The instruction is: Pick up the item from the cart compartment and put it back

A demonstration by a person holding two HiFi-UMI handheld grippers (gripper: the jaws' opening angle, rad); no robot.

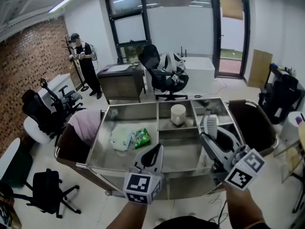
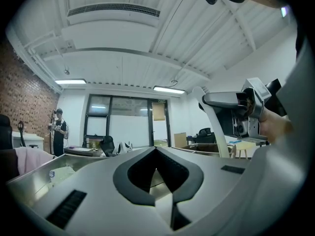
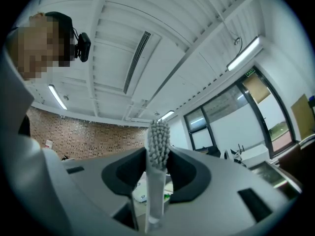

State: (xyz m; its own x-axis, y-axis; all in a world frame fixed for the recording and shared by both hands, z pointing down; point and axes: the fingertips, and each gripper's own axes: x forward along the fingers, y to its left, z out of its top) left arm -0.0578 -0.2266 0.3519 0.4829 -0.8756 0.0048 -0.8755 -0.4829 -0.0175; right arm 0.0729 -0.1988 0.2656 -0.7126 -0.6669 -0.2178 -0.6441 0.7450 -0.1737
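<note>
The right gripper (image 1: 208,137) is clamping a white brush (image 1: 210,125) by its handle, bristles up, over the cart's (image 1: 133,105) right side. The brush is looking light, stiff and possibly slippery. The left gripper (image 1: 157,150) is hovering clenched and empty.

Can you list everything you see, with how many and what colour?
cart: one, steel, middle of room
roll: one, white, back middle compartment
packet: one, green, left compartment
bag: one, white, beside the packet
cloth: one, pink, cart's left end
chairs: several, black, around the room
person: one, dark clothes, back left
brush: one, white, held over the cart's right side
left tongs: one, grey, shut, empty
right tongs: one, grey, shut on the brush
</note>
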